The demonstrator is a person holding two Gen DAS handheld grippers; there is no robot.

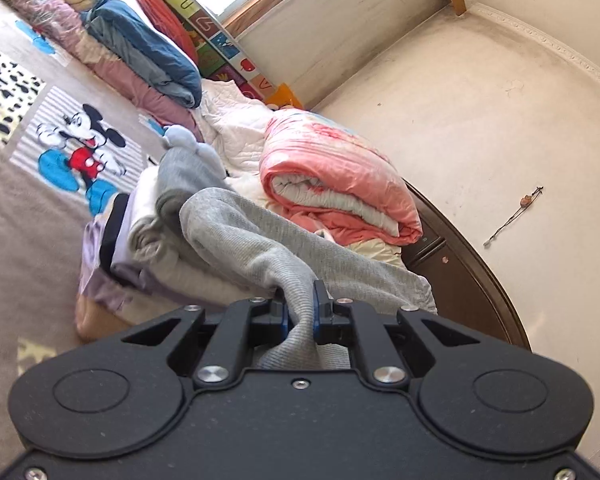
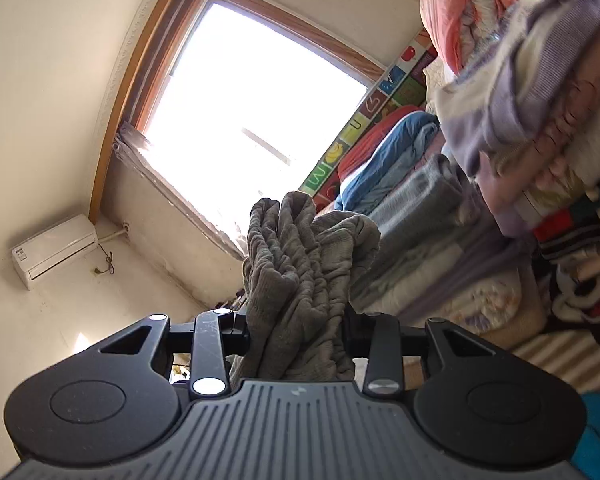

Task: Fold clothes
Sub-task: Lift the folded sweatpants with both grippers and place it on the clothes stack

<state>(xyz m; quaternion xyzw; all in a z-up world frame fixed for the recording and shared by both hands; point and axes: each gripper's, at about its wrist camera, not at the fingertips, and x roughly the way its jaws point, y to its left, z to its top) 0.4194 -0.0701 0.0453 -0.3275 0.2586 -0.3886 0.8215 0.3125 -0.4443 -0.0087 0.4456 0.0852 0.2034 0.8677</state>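
Grey garment [image 1: 260,236] pinched by L gripper [image 1: 300,312]; window [image 2: 252,100] only R view.

Grey ribbed knit garment [image 1: 260,240]. Left gripper [image 1: 300,312] black, blue finger pads [image 1: 315,312]. Right gripper [image 2: 296,332] black. Rolled quilt [image 1: 340,176] coral pink, white inside. Bedspread [image 1: 28,220] taupe, Mickey Mouse print [image 1: 82,148] red, blue, black on grey stripes. Folded blanket [image 1: 148,48] blue. Window frame [image 2: 112,120] orange-brown wood. Air conditioner [image 2: 54,250] white.

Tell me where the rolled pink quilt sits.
In the left wrist view, the pink quilt lies right of centre, on the bedding pile beside the wall, behind the grey garment.
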